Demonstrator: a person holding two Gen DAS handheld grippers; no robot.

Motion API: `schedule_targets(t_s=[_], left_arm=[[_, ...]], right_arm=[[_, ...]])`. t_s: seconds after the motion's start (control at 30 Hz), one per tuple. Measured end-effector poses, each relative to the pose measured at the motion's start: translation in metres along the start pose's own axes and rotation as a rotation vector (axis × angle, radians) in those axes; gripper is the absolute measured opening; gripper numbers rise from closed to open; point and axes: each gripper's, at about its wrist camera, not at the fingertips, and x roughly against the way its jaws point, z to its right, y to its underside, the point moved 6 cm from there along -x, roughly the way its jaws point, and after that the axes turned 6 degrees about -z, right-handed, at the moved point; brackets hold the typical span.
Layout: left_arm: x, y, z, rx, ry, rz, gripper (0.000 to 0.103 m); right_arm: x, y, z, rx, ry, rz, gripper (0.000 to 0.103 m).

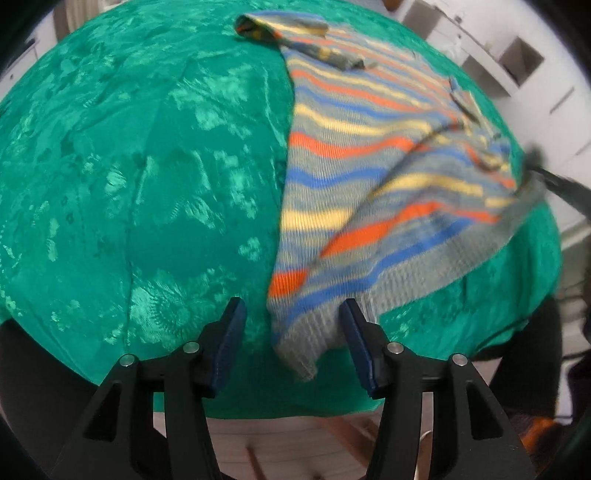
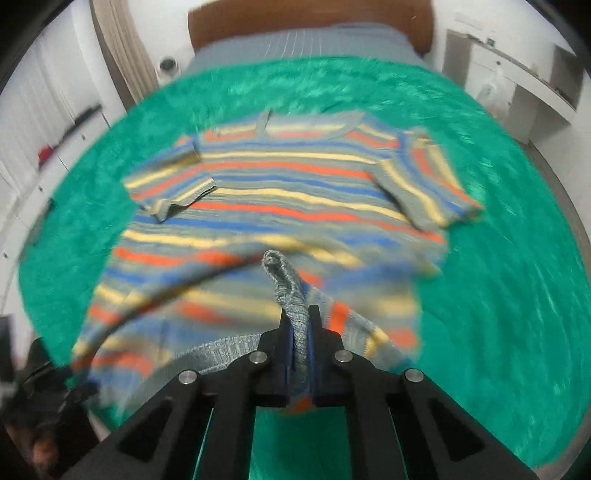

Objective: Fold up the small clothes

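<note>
A small knitted shirt (image 2: pixel 280 199) with grey, blue, orange and yellow stripes lies on a green patterned cloth (image 2: pixel 517 258). My right gripper (image 2: pixel 300 314) is shut on the shirt's grey ribbed hem and lifts that corner off the cloth. In the left wrist view the shirt (image 1: pixel 369 177) spreads to the right, its lifted right corner raised and blurred. My left gripper (image 1: pixel 291 317) is open, jaws wide apart, with the near left hem corner lying between the fingertips, not pinched.
The green cloth (image 1: pixel 129 184) covers a bed. A brown headboard (image 2: pixel 310 18) and grey bedding stand at the far end. White cabinets (image 2: pixel 517 81) stand on the right, white drawers (image 2: pixel 44 140) on the left. Wooden floor (image 1: pixel 295 443) shows below the bed edge.
</note>
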Motion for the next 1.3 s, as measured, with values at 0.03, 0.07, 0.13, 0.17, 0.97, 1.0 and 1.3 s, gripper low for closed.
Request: schedule_targets(t_s=[0.03, 0.07, 0.13, 0.17, 0.97, 1.0, 1.3], left_arm=[[-0.001, 0.001, 0.001, -0.005, -0.008, 0.003, 0.055], [-0.001, 0.002, 0.002, -0.009, -0.016, 0.007, 0.055], [-0.003, 0.000, 0.002, -0.005, -0.020, 0.011, 0.055], [-0.004, 0.000, 0.002, 0.000, -0.015, 0.012, 0.055], [0.020, 0.014, -0.006, -0.052, 0.087, -0.099, 0.001], [0.011, 0.014, -0.003, -0.069, 0.055, -0.114, 0.001], [-0.030, 0.012, 0.017, -0.091, -0.111, -0.115, 0.003]], right_arm=[[0.016, 0.020, 0.012, -0.016, -0.002, 0.002, 0.006], [0.022, 0.033, 0.019, -0.031, 0.003, -0.003, 0.006], [0.029, 0.071, 0.041, -0.069, 0.024, -0.044, 0.006], [0.026, 0.096, 0.053, -0.096, 0.033, -0.085, 0.007], [0.017, 0.131, 0.073, -0.129, -0.175, -0.259, 0.005], [0.009, 0.134, 0.071, -0.134, -0.163, -0.277, 0.004], [-0.060, 0.147, 0.076, -0.237, -0.057, -0.377, 0.004]])
